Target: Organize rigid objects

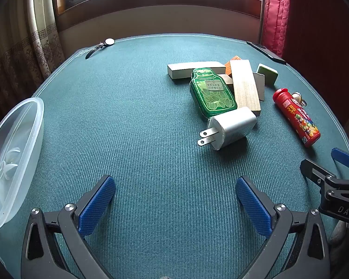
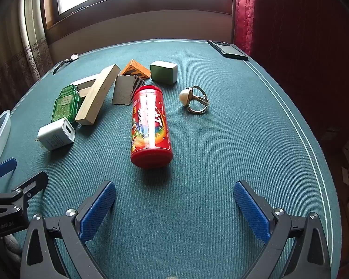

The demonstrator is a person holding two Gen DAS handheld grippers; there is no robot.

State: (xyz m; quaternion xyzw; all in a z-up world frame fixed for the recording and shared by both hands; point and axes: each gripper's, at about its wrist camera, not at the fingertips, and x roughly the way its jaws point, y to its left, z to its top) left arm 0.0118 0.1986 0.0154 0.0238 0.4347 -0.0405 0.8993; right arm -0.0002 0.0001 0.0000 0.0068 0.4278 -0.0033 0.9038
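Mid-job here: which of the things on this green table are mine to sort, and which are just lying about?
To sort: white charger, green tin, red candy tube, pearl ring, wooden blocks, green block; likely into the clear plastic container.

Lying about: wristwatch, phone, both at the table's far edge.

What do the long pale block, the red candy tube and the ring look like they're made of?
Long pale block: unfinished light wood, judging by its visible grain lines. Red candy tube: probably plastic, with a glossy printed wrap that catches highlights. Ring: shiny silver-toned metal band holding a pearl-like white bead; whether the pearl is real can't be told.
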